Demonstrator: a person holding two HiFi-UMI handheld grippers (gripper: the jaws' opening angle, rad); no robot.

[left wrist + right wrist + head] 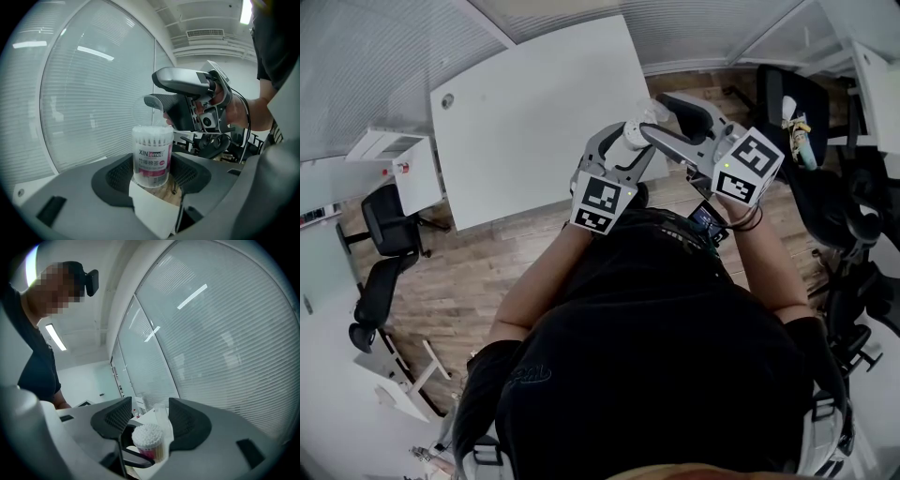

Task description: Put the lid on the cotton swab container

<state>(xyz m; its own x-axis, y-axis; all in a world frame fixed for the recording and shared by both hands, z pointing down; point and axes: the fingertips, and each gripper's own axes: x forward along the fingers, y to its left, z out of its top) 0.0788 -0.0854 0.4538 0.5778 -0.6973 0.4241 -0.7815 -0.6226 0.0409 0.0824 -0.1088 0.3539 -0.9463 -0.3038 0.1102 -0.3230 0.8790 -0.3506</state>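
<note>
Against window blinds (84, 93), the left claw (153, 174) clamps the cotton swab container (151, 157) while the right claw (150, 417) grips the clear lid (146, 112) just above it.

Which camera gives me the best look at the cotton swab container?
The left gripper view: the cotton swab container stands upright in the left tool, whole, close, its printed side facing the camera. The right gripper view shows only its open, swab-filled top, low in the picture. In the head view it cannot be made out.
</note>
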